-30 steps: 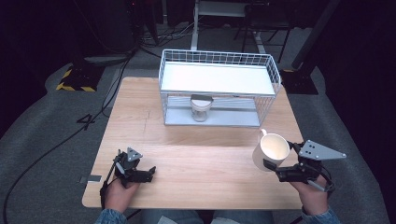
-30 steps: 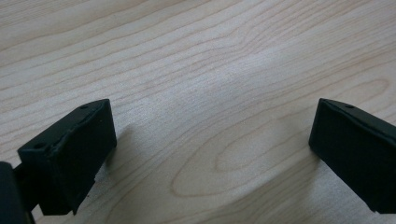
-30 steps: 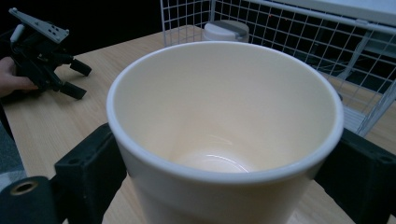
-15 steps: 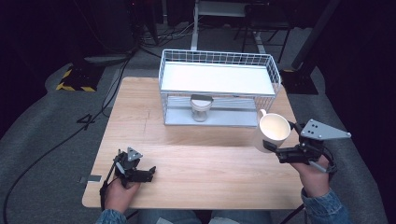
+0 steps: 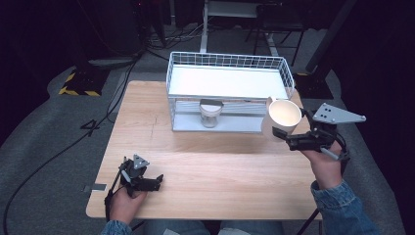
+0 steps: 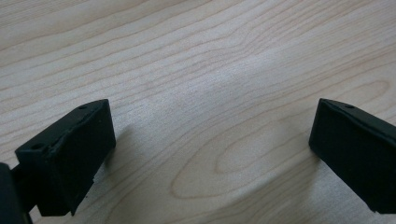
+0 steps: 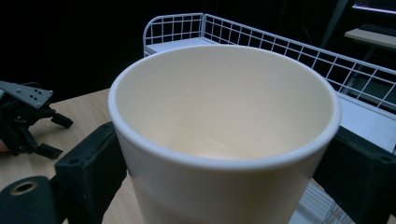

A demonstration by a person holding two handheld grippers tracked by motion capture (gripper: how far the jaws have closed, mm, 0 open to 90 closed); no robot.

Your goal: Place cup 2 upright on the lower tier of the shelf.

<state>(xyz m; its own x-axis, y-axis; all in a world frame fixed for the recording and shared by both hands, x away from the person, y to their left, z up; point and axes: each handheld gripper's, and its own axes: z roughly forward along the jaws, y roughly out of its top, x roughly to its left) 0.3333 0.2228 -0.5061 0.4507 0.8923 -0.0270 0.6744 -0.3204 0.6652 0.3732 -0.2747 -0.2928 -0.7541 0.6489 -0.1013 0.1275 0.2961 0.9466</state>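
Cream cup (image 5: 283,116) sits clamped in right hand-held gripper (image 5: 288,136) beside wire rack (image 5: 230,63); left hand-held gripper (image 5: 155,182) gapes empty on desk (image 5: 220,166)

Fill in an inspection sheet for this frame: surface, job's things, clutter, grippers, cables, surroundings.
Surface: wooden table, bare in front.
Job's things: cream cup, mouth tilted toward the camera, lifted beside the white wire rack; small jar on the rack's lower shelf.
Clutter: nothing seen.
Grippers: right gripper shut on cream cup; left gripper open, resting on the table.
Cables: black cable across the floor at left.
Surroundings: grey carpet, dark room, striped floor marker.
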